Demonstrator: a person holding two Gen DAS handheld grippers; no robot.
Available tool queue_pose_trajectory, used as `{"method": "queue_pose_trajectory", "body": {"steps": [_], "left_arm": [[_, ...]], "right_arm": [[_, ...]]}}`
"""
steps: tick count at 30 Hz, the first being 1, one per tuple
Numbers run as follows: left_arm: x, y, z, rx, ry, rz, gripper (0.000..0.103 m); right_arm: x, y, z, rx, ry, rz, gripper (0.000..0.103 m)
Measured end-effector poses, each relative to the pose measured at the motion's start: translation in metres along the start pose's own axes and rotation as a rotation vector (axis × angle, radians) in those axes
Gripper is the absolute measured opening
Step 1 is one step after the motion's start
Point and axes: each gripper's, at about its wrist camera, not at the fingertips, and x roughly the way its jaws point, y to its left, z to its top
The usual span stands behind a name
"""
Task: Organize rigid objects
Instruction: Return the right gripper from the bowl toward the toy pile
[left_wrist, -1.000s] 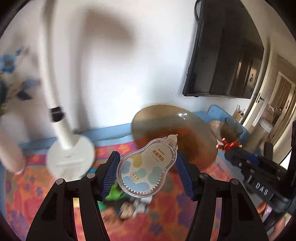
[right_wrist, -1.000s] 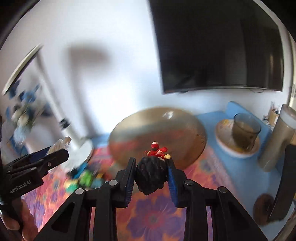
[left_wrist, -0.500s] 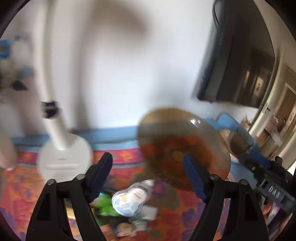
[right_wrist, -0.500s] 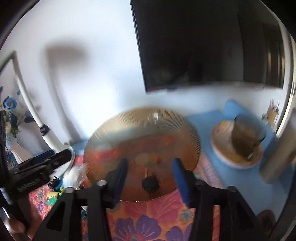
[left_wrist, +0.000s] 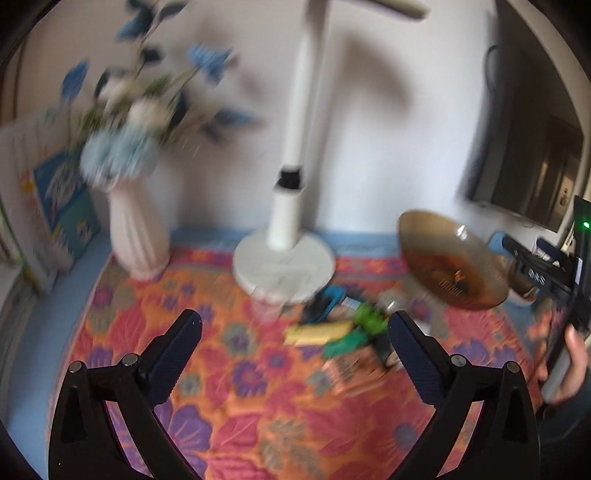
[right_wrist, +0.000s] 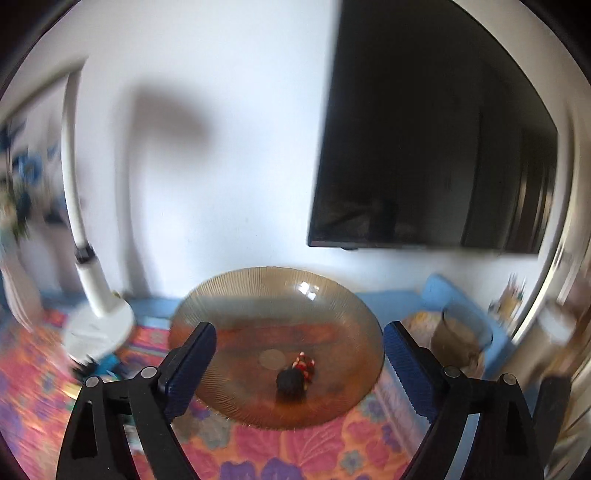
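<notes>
My left gripper (left_wrist: 294, 325) hangs over the floral cloth (left_wrist: 258, 387), its jaws opening wide with nothing between them. To the right of it lies a blurred pile of small items: a yellow bar (left_wrist: 317, 332), a green toy (left_wrist: 369, 321) and a blue piece (left_wrist: 328, 299). My right gripper (right_wrist: 299, 332) is in front of the amber glass bowl (right_wrist: 221, 295), its jaws opening and holding nothing. In the bowl rest a black lumpy object (right_wrist: 291, 384) and a small red figure (right_wrist: 303, 365). The bowl (left_wrist: 450, 262) and the right gripper (left_wrist: 532, 269) also show in the left wrist view.
A white lamp base (left_wrist: 284, 269) and a pale vase of blue flowers (left_wrist: 136, 229) stand at the back by the wall. Books (left_wrist: 66, 206) lean at the left. A dark screen (right_wrist: 424, 147) hangs on the wall. A glass cup on a saucer (right_wrist: 461, 332) sits right of the bowl.
The left gripper opened, the correction tape dropped onto the pile, and the gripper swung left. The right gripper opened and the black object fell into the bowl beside the red figure.
</notes>
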Motion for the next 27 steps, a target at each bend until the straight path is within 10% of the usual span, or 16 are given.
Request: {"method": "queue_pose_trajectory", "body": {"steps": [13, 27], "left_arm": [[0.065, 0.023, -0.035, 0.033, 0.129, 0.081, 0.101], [0.035, 0.019, -0.054, 0.006, 0.122, 0.042, 0.101]], "right_arm": [[0.116, -0.003, -0.002, -0.032, 0.030, -0.118, 0.091], [0.019, -0.074, -0.063, 0.014, 0.206, -0.291, 0.091]]}}
